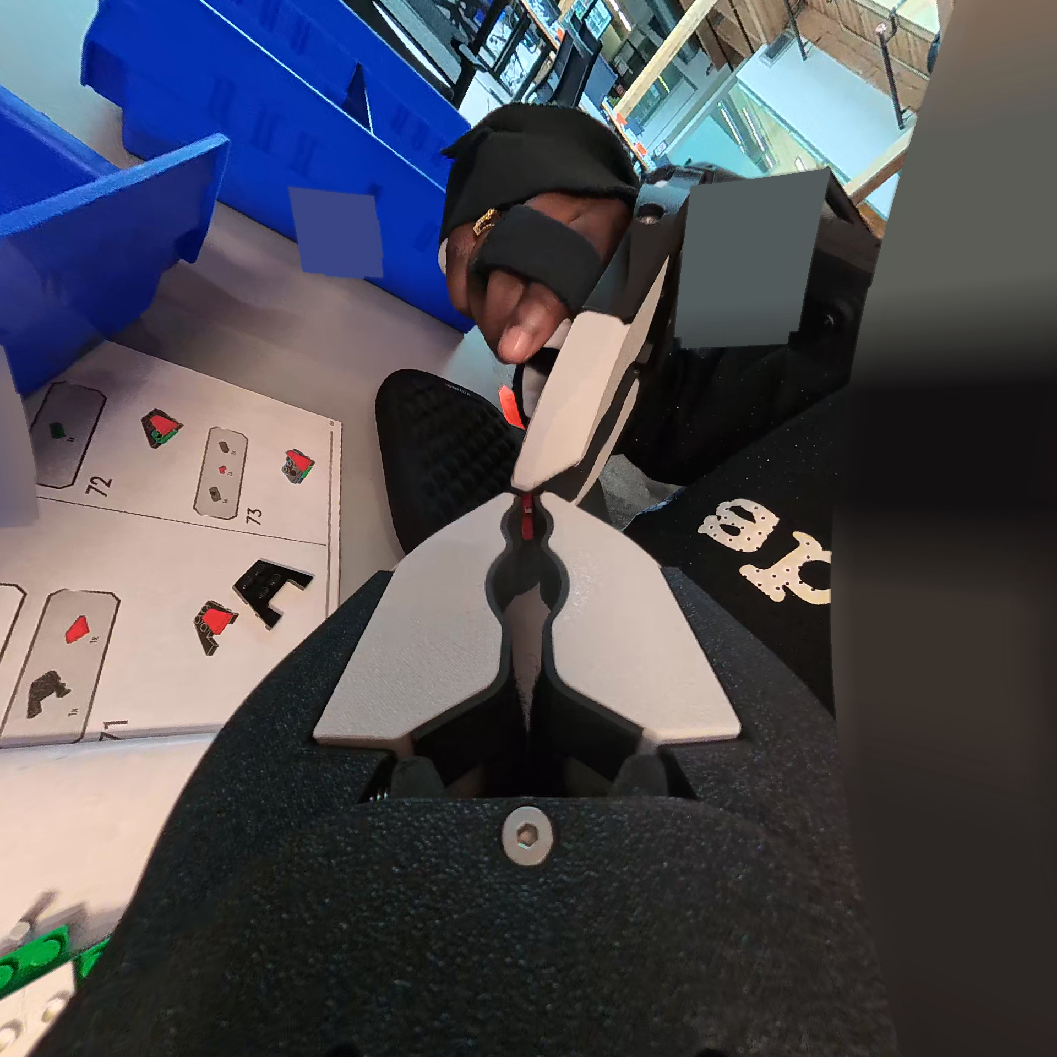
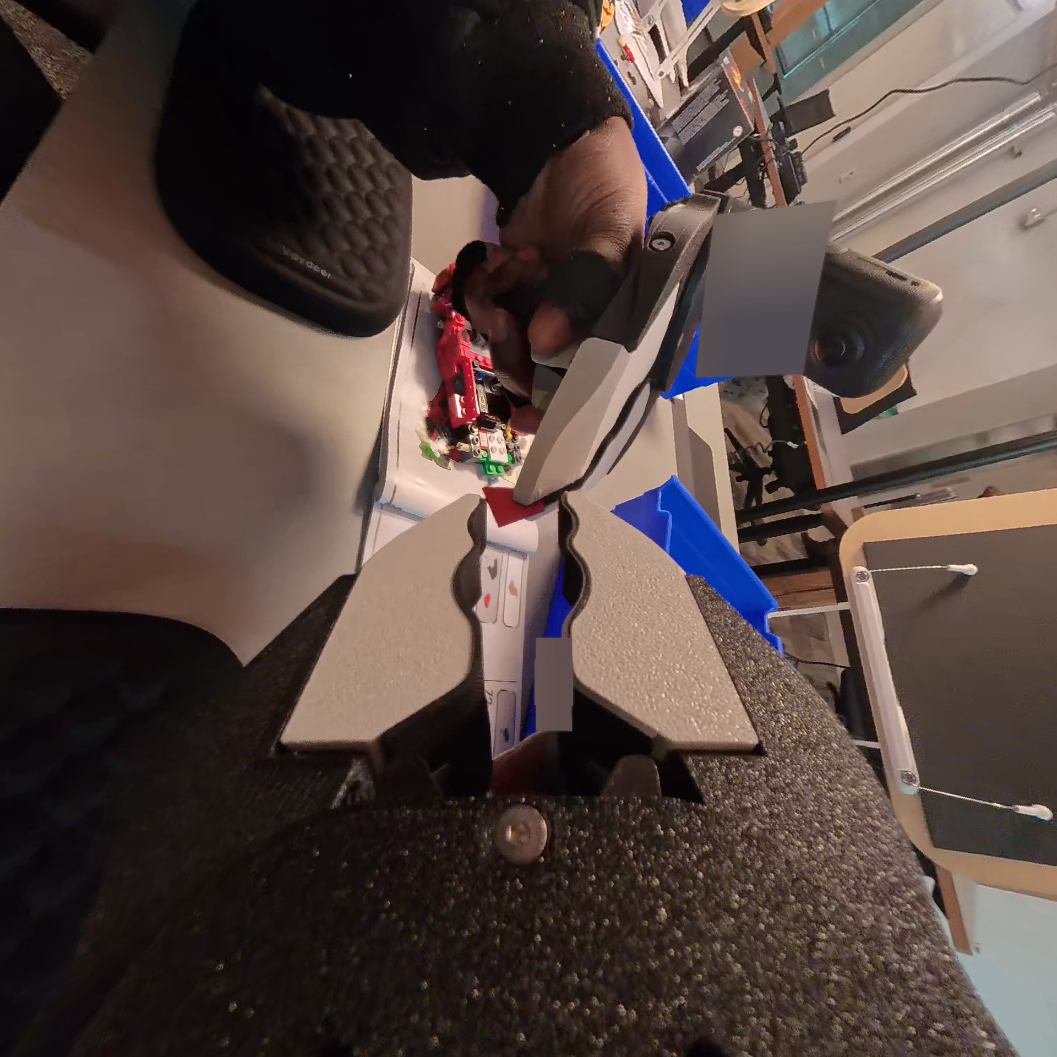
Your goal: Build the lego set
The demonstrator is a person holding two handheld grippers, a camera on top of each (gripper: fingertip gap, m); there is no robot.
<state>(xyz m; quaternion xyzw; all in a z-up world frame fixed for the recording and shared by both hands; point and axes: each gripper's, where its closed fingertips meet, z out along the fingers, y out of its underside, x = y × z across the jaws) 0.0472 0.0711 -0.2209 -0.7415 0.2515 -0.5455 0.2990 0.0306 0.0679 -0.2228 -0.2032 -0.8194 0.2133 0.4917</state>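
My left gripper (image 1: 527, 506) is shut on a small flat red lego piece (image 1: 526, 519), which I see edge-on between its tips. In the right wrist view the left gripper (image 2: 540, 493) comes in from above and holds that red piece (image 2: 509, 511) by one end. My right gripper (image 2: 522, 502) is open, with the red piece between its two fingertips, not clamped. In the left wrist view the right gripper (image 1: 535, 482) points down at my left tips. A partly built red lego car (image 2: 460, 383) lies on the instruction booklet (image 1: 171, 543) behind.
Blue bins (image 1: 257, 114) stand at the back left. A black wedge piece (image 1: 269, 589) lies on the booklet. Green bricks (image 1: 34, 966) show at the lower left. A black padded rest (image 1: 446, 452) lies beside the booklet. A person's hand (image 1: 515, 297) holds the right gripper.
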